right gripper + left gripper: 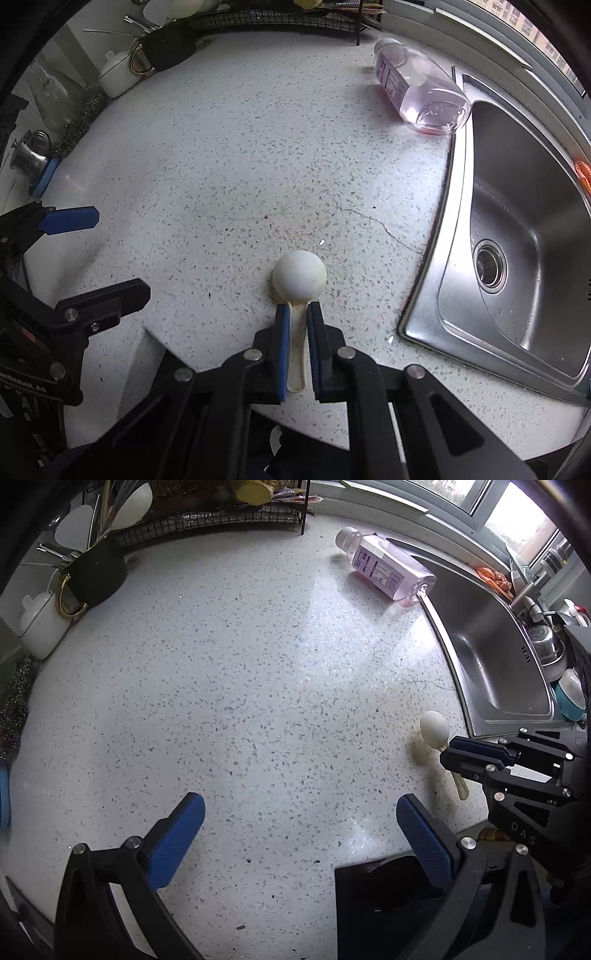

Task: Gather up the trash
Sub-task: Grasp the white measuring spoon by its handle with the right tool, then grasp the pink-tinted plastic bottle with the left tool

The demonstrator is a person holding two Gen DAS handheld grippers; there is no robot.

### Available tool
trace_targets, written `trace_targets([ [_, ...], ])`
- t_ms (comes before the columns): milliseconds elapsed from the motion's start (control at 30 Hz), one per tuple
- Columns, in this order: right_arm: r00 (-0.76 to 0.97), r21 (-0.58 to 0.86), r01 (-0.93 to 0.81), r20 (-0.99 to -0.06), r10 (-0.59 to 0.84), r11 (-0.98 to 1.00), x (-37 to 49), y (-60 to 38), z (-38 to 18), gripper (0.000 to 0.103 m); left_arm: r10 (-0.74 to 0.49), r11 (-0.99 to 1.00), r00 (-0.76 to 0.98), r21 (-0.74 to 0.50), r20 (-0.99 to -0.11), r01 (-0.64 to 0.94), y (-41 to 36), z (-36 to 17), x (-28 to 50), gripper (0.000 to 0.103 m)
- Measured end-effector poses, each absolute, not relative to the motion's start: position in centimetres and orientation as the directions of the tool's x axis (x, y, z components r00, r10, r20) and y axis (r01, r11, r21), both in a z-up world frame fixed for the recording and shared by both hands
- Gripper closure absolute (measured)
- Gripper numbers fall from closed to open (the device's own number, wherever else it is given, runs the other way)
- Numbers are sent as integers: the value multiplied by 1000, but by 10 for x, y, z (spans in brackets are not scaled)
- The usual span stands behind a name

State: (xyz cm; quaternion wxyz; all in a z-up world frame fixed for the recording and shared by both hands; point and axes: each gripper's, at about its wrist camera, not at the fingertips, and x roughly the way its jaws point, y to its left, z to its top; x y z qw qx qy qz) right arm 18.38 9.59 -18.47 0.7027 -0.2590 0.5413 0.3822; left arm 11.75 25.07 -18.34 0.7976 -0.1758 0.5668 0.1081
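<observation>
A white plastic spoon (300,280) lies bowl-down on the speckled counter (221,166), near the sink's front corner. My right gripper (297,314) is shut on the spoon's handle. In the left wrist view the spoon (435,731) and the right gripper (452,751) show at the right. A pink plastic bottle (417,88) lies on its side at the sink's far corner; it also shows in the left wrist view (384,566). My left gripper (300,812) is open and empty over bare counter; one of its fingers (70,220) shows in the right wrist view.
A steel sink (517,236) fills the right side. A black wire rack (207,517), a black utensil holder (94,576) and a white lidded jar (40,624) stand along the back left. A black bag opening (388,904) sits below the counter's front edge.
</observation>
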Motion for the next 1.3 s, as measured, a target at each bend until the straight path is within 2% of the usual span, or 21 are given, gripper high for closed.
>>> trace_targets([
  [133,131,72,-816,-943,305,573,194,85,-168,94,-91,904,365,-231,-927,-360,246,-171,131,0],
  [400,182,91,-768,-918,351,634,230,55,-143,94,-71,937,380,-193,-922,-292,234,-152,185,0],
  [600,212,97,-727,-910,356,680,252,44,-138,94,-120,933,390,-238,-913,-269,244,-145,240,0],
  [933,242,103,-651,-911,334,752,284,38,-146,94,-199,859,348,-334,-916,-388,260,-173,339,0],
  [1300,250,89,-579,-927,280,810,322,32,-149,94,-171,852,263,-276,-950,-445,255,-206,409,0],
])
